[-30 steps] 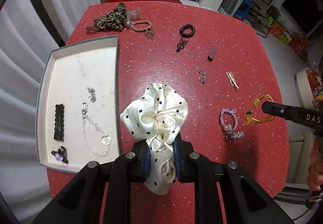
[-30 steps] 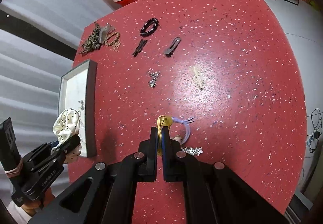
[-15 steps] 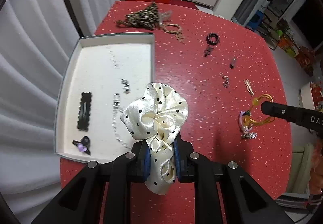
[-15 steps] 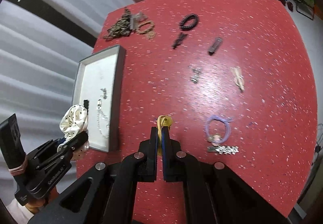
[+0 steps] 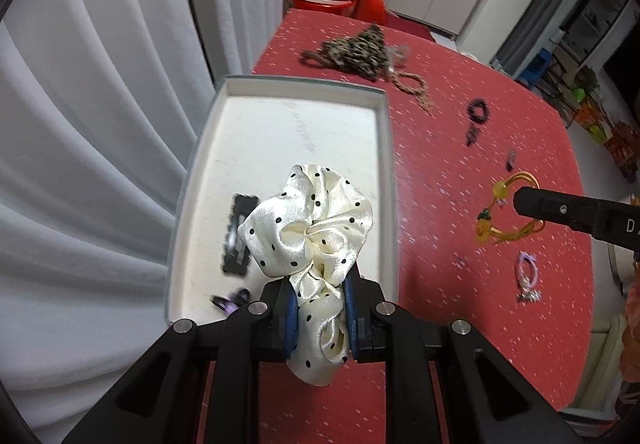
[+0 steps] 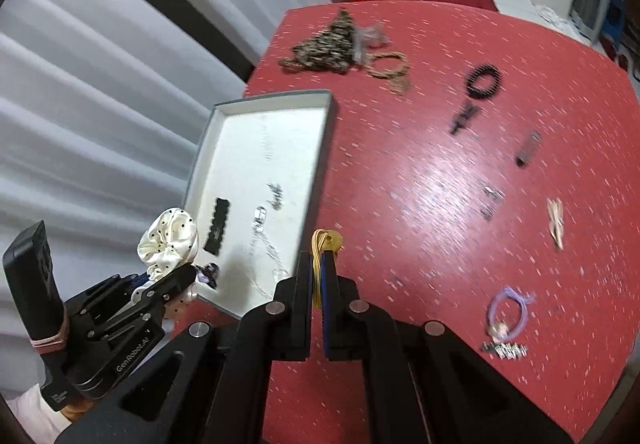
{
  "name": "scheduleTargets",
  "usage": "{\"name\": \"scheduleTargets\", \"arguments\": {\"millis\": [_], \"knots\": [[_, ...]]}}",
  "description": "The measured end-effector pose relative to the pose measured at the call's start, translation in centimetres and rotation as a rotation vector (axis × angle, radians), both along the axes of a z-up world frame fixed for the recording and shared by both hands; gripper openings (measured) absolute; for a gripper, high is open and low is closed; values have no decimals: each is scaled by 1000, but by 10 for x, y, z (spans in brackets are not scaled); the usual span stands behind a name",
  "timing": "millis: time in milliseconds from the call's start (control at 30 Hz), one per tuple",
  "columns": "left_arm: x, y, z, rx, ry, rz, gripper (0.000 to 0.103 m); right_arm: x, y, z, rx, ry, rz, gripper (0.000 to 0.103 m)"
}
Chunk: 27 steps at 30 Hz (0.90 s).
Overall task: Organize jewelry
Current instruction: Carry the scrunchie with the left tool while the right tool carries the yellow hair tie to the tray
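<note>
The left gripper point(image 5: 320, 318) has its jaws clenched on a cream polka-dot scrunchie point(image 5: 308, 232) above the tray's point(image 5: 386, 180) near end. The right gripper point(image 6: 318, 284) pinches a yellow hair tie point(image 6: 322, 244) beside the tray's right wall. Right of the tray, clips and a purple tie point(image 6: 508, 310) dot the red surface point(image 6: 400, 172).

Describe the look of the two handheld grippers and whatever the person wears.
Both the left gripper and right gripper are matte black with silver screws and blue-padded jaws. The left carries white "GenRobot.AI" lettering and a pink elastic band around its handle. A pale pink sleeve shows below.
</note>
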State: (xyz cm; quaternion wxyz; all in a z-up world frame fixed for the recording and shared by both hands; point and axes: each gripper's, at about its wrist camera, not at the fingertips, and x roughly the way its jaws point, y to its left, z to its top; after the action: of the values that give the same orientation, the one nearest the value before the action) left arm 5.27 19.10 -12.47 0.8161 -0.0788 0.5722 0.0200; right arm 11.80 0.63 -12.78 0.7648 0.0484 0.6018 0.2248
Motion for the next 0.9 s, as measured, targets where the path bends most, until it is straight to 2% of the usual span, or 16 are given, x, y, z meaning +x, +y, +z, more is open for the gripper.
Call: {"name": "scheduleTargets", "arguments": {"millis": [400,633,900], "knots": [[46,44,-22,15,-19,77,21,44,71,-11,3,-35,83,4],[76,58,-47,14,-11,116,21,66,103,-36,-14,-32,119,4],[101,61,-83,64,20,103,21,93,118,-72,-33,-17,115,4]]}}
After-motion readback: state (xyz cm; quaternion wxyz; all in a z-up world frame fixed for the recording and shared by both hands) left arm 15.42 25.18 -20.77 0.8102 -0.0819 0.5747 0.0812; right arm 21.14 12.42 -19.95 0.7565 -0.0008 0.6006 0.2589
